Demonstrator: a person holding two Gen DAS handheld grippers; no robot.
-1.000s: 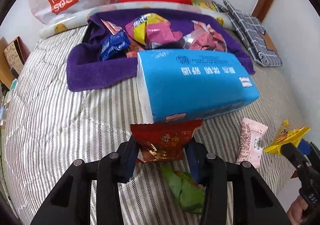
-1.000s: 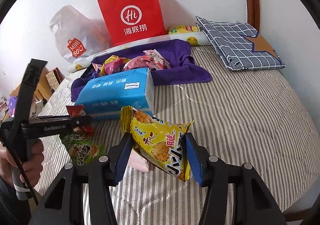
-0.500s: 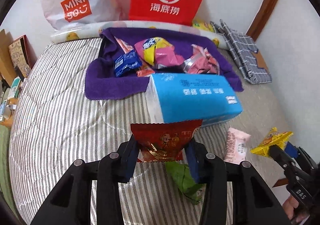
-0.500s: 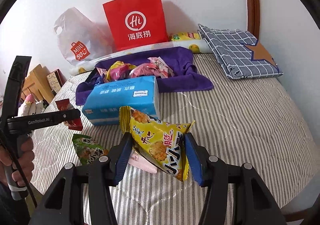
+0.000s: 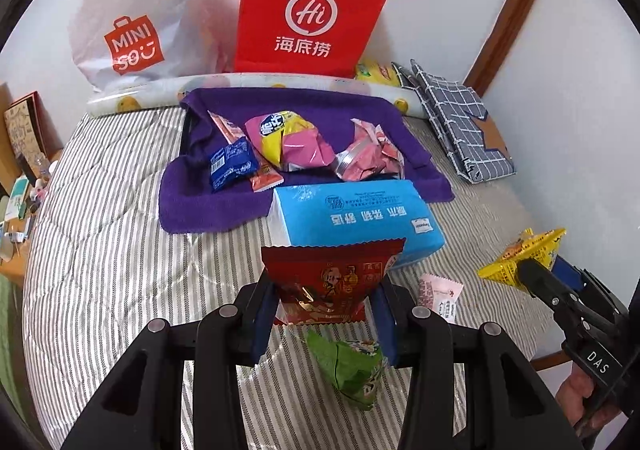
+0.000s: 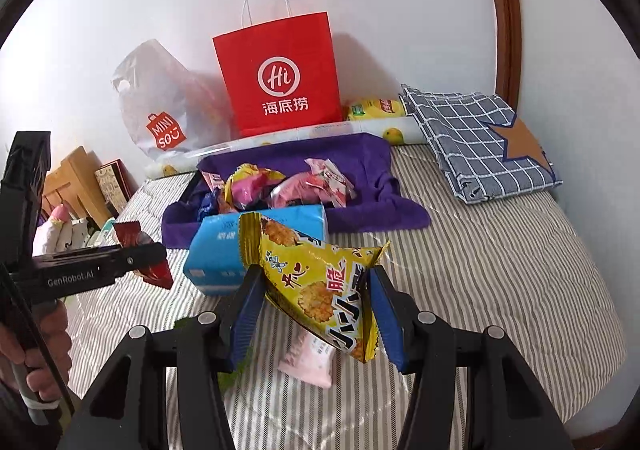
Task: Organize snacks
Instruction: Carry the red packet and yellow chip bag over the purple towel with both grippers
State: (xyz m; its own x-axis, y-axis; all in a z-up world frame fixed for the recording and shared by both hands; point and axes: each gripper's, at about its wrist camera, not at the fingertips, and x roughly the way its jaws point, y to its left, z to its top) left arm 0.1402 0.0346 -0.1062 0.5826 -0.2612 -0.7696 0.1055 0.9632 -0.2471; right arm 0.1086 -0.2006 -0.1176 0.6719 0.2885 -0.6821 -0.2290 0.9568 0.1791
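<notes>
Two packets ride in my fingers above the striped bed [image 6: 500,290]: the left gripper [image 5: 324,310] is clamped on a red snack packet [image 5: 328,282], the right gripper [image 6: 316,314] on a yellow cracker packet [image 6: 320,286], each pinched across its middle so it hangs clear. Below lie a green packet [image 5: 352,370] and a pink packet [image 6: 308,362], not yet collected. Beyond the blue tissue pack [image 5: 356,214], other snacks sit gathered on the purple towel [image 5: 208,206], which I judge the drop point.
</notes>
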